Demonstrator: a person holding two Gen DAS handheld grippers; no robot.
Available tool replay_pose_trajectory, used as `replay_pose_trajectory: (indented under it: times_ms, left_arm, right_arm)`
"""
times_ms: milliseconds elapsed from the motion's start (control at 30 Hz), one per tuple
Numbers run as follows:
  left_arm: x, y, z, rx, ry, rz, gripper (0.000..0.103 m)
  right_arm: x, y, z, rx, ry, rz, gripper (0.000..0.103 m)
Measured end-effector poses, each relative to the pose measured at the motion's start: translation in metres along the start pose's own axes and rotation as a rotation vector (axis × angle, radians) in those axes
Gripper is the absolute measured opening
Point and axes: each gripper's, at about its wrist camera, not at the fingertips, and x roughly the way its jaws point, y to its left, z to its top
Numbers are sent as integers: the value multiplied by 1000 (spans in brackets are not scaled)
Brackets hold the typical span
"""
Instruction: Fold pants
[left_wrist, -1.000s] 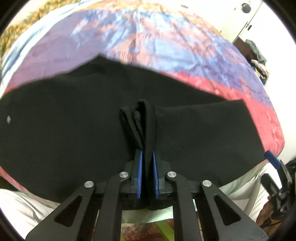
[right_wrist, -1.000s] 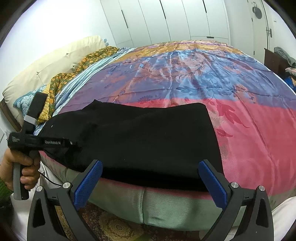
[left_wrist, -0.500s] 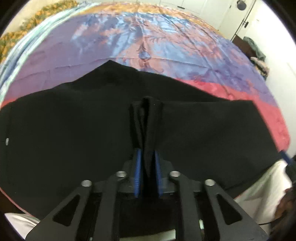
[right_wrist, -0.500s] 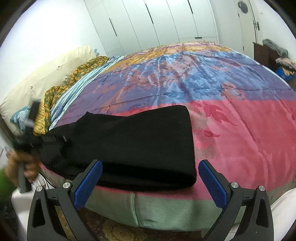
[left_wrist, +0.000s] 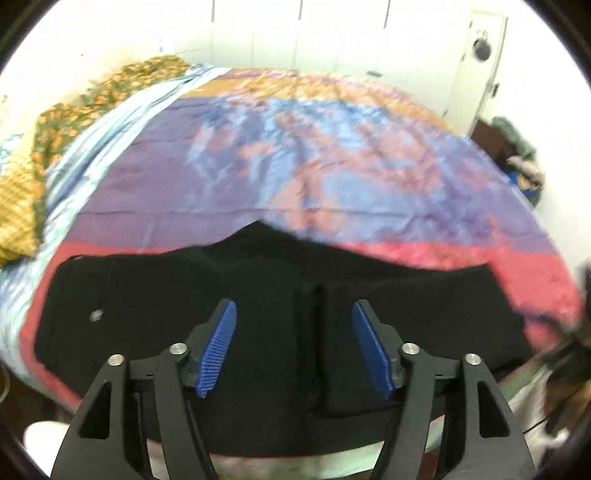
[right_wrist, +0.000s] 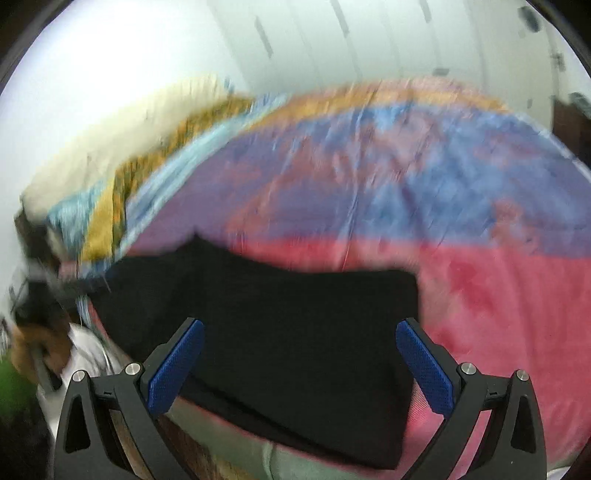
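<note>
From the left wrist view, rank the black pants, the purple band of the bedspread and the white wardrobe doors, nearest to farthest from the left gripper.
1. black pants: directly beneath the opening left gripper, not pinched.
2. purple band: mid-bed, beyond the pants.
3. wardrobe doors: behind the bed, top of view.

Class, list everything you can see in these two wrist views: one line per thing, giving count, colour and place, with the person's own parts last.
pants: one, black, folded flat along the near edge of the bed.
bedspread: one, purple, blue, orange and red, covering the bed.
patterned cloth: one, green and orange, far left of the bed.
pillow: one, cream, far left at the bed's head.
wardrobe doors: several, white, on the wall behind the bed.
clothes pile: one, mixed colours, far right by the wall.
left gripper: one, black with blue pads, jaws opening, a raised fold of the pants between them, untouched.
right gripper: one, black with blue pads, open above the pants.
</note>
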Motion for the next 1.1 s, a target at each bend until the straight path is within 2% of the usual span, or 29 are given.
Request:
replay_pose_trajectory:
  times_ms: [33,100,167,300,367,433,567,667,800,900,967,1067,1100]
  left_arm:
    - [2,-4,1,2,2,-26,71]
    - [15,-14,2,18,15,-56,71]
    - [34,-22,-1,36,47,-54,71]
    - [70,-25,-13,28,144,-55,71]
    - [84,-26,-22,43,186,-22,71]
    - [93,-26,-30,47,213,-2,71]
    - [93,-25,-38,50,209,0,75]
    - [94,-25,-38,54,212,3,76]
    - [94,-24,-38,44,207,2,77]
    - [96,-26,-37,44,205,4,78]
    - [97,-26,-38,41,205,5,79]
    - [98,-27,-37,48,208,4,80]
    - [98,-27,-37,51,209,6,80]
  right_arm:
    - [16,-1,-6,3,68,-5,103]
    - [22,0,-10,-5,93,-35,103]
    - [15,1,-3,1,90,-22,102]
    - [-7,4,35,-16,10,-39,102]
    - [-4,0,49,-6,-1,-50,102]
    - [13,-9,54,34,27,-48,102]
    - [57,-28,41,130,171,-49,102]
    - [50,-22,40,113,140,-66,102]
    - [5,-1,42,77,21,-54,102]
    - [-17,16,25,39,-35,-48,102]
    - [-13,18,10,42,-15,-41,102]
    - [19,9,-14,81,103,-60,101]
    - [19,8,-16,83,92,-64,101]
